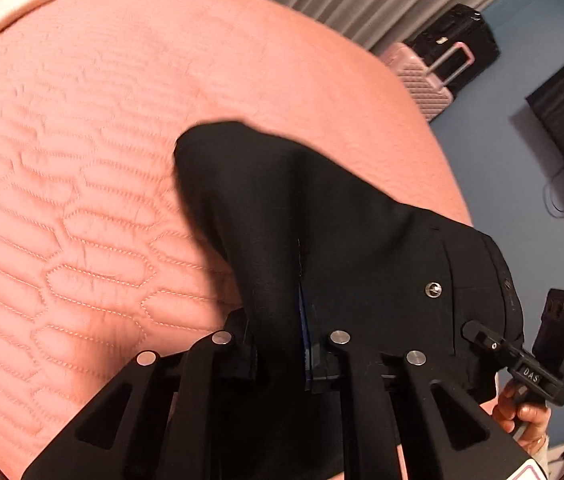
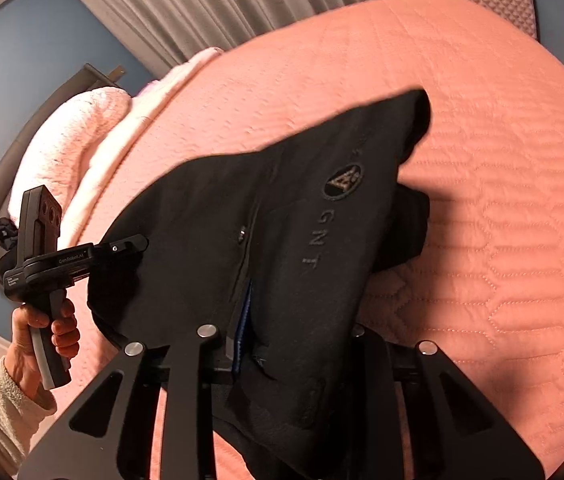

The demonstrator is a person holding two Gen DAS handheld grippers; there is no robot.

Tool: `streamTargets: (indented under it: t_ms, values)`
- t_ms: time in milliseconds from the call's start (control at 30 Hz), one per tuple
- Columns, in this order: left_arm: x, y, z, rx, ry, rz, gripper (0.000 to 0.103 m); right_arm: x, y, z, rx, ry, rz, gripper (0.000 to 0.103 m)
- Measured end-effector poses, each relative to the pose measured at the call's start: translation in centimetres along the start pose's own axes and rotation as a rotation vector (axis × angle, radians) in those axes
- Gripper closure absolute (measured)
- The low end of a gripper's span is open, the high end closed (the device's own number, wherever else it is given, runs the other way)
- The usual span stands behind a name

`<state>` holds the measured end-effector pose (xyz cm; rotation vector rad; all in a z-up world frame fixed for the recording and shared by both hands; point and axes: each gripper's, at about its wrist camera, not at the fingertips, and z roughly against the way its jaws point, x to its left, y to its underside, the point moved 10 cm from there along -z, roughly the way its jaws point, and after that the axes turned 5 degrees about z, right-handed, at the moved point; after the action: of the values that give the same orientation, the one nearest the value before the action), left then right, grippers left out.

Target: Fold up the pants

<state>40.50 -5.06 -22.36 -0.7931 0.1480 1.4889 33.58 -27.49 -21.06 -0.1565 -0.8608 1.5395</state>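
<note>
Warm dim indoor light; motion blur throughout; strong fisheye bending, dark vignette at edges; soft shadows.

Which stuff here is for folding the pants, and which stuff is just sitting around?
For the job:
- black fabric pants
- left gripper, clamped on the pants
- right gripper, clamped on the pants
- pink quilted bedspread below them

Just lying about:
- pink hard-shell suitcase
- black suitcase
- fluffy pale pink blanket
- grey pleated curtain

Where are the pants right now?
The pants hang above the pink bed, pinched between the left gripper and the right gripper.
</note>
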Motion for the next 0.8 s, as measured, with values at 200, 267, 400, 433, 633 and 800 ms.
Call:
streamTargets:
  t_ms: [200, 267, 400, 433, 633, 800]
  values:
    - [-3.2, 3.7, 5.2, 0.031, 0.037, -0.069, 0.095, 3.1, 2.4, 5.9, -0.001, -0.031, 0.039, 0.081]
    - [-3.9, 6.8, 8.1, 0.042, 0.055, -0.084, 0.096, 4.0, 5.3, 8.3, 0.011, -0.046, 0.032, 0.082]
    - [-3.7, 13.9, 10.9, 0.074, 0.021, -0.157, 0.096, 4.5, 13.4, 9.9, 0.075, -0.012, 0.022, 0.082]
    - [-3.0, 15.7, 10.4, 0.092, -0.009, -0.177, 0.095, 3.9, 16.3, 9.0, 0.108, -0.02, -0.016, 0.082]
    - [-0.5, 18.7, 10.0, -0.05, -0.218, -0.277, 0.077, 1.1, 19.0, 11.2, 0.016, 0.088, -0.091, 0.062]
    - [-3.0, 16.4, 17.4, -0.259, -0.451, -0.424, 0.079, 4.5, 15.2, 18.4, -0.176, 0.228, 0.108, 0.061]
